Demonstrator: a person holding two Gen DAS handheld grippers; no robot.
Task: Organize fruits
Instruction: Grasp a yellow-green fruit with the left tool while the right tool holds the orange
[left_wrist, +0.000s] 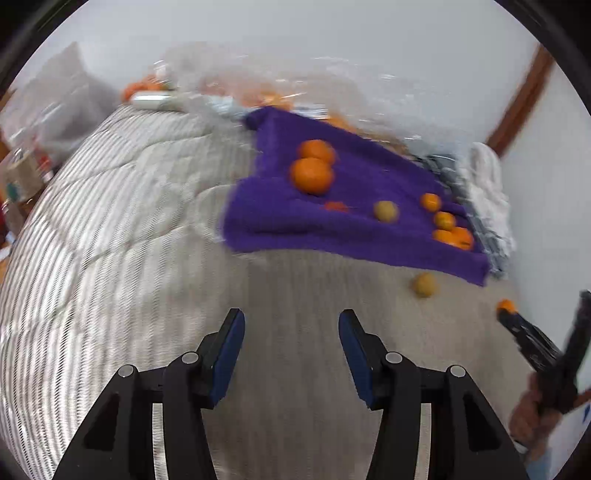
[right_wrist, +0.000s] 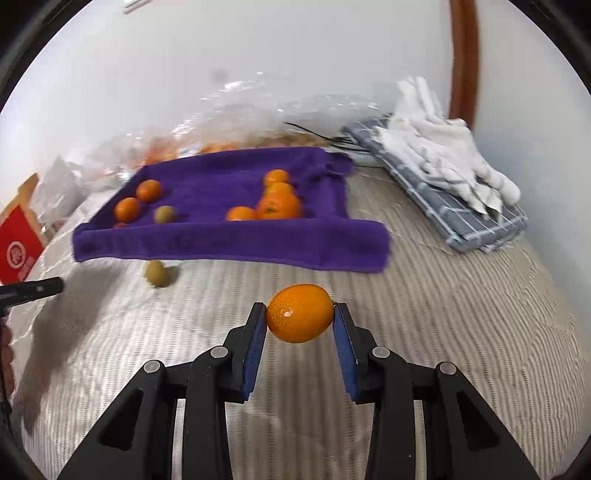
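My right gripper (right_wrist: 300, 314) is shut on a small oval orange (right_wrist: 295, 321), held just above the striped bed cover. Ahead lies a purple towel (right_wrist: 229, 240) with two oranges (right_wrist: 127, 209) on its left part, a greenish fruit (right_wrist: 164, 214) beside them and a cluster of oranges (right_wrist: 279, 205) on its right part. Another greenish fruit (right_wrist: 159, 273) lies on the cover in front of the towel. My left gripper (left_wrist: 291, 332) is open over the bare cover with nothing between its fingers. From there the towel (left_wrist: 295, 229) and a big orange (left_wrist: 312, 175) lie ahead.
A clear plastic bag (right_wrist: 258, 118) holding more oranges lies behind the towel against the wall. Folded grey checked cloth (right_wrist: 480, 221) with white towels (right_wrist: 436, 147) on it sits at the right. A red box (right_wrist: 18, 247) stands at the left edge of the bed.
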